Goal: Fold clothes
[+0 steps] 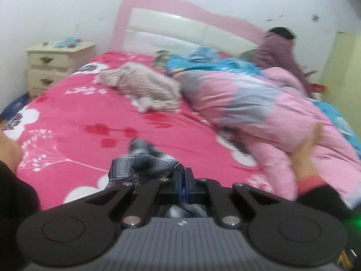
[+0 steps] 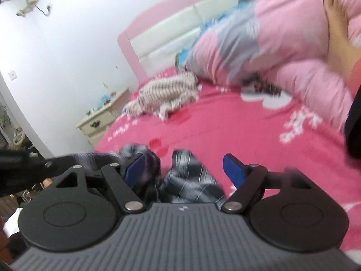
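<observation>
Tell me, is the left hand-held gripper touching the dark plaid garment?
Touching. In the left wrist view, the left hand-held gripper has its blue pads pressed together on the dark plaid garment.

blur: both views smeared | shirt [image 1: 142,164]: lower part hidden behind left gripper [image 1: 183,180] body | quilt [image 1: 259,103]: right side cut by frame edge, pattern unreadable | dresser [image 1: 58,65]: items on top too blurred to tell | foot [image 2: 338,33]: ankle cut off at edge

Soft plaid cloth garment [image 1: 144,164]; glossy padded headboard [image 1: 180,29].
</observation>
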